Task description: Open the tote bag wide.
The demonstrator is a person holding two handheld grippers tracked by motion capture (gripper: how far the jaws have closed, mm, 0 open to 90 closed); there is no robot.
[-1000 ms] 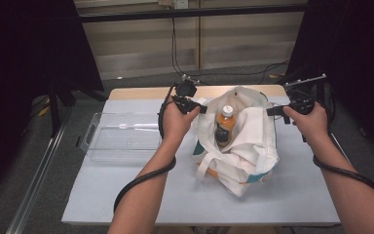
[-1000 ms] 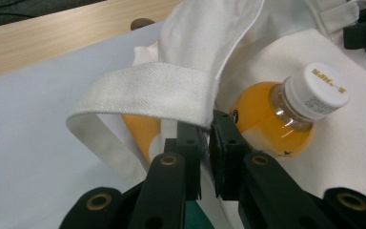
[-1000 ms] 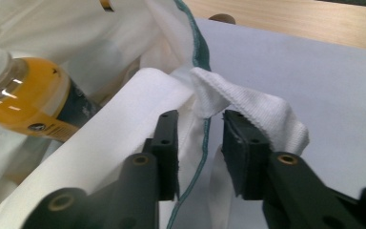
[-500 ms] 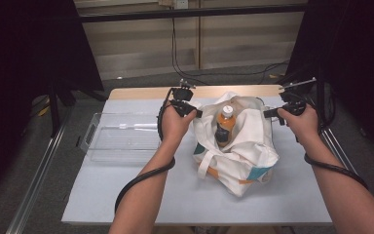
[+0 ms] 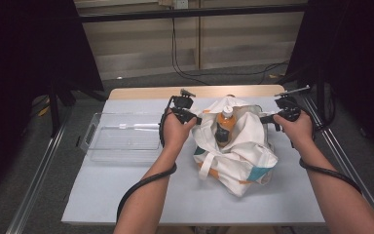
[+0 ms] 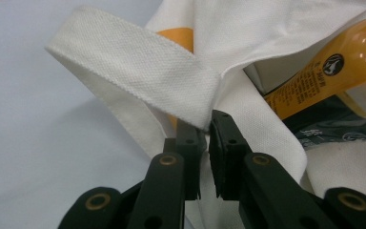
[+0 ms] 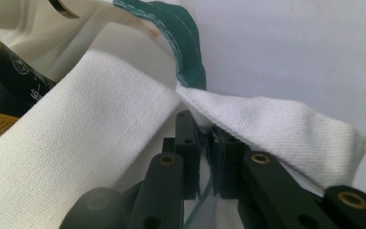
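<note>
Behind the tabletop (image 5: 126,195) hang dark curtains, and near its far right corner both tongs, left (image 5: 195,118) and right (image 5: 267,118), pinch the white bag (image 5: 238,156) by opposite rim sides, probably to keep its mouth open around the orange bottle (image 5: 225,124).

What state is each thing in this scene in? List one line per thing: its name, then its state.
Tote bag: on the table, mouth held open.
Bottle: upright inside the bag, capped.
Clear tray: flat on the table, left of the bag.
Left gripper: shut on the bag's rim.
Right gripper: shut on the bag's rim.
</note>
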